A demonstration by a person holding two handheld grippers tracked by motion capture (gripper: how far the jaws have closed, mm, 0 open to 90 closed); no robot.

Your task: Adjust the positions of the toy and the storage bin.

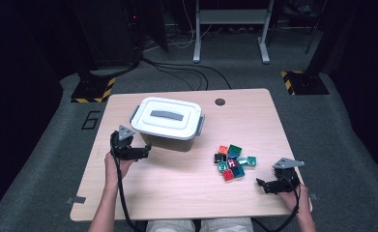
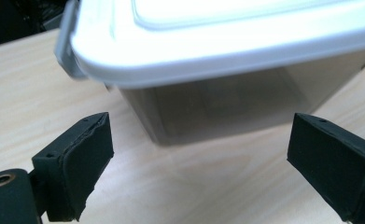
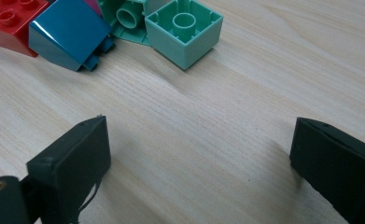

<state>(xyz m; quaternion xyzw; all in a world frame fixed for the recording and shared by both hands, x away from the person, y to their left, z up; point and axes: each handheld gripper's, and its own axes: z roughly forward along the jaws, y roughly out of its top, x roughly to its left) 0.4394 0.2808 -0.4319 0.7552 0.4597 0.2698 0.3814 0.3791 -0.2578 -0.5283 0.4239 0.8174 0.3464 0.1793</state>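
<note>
A dark room with floor cables surrounds the pale wooden tabletop [image 1: 186,188]. The lidded grey box [image 1: 169,124] sits left of centre, its lid still on; a pile of toy bricks [image 1: 233,162] lies well apart to its right. The left claw [image 1: 147,150] is held open just beside the box's near corner, gripping nothing. The right claw [image 1: 260,184] rests open near the bricks. If the lid's side latch [image 2: 66,44] is missed, the box could be shoved or tipped.
</note>
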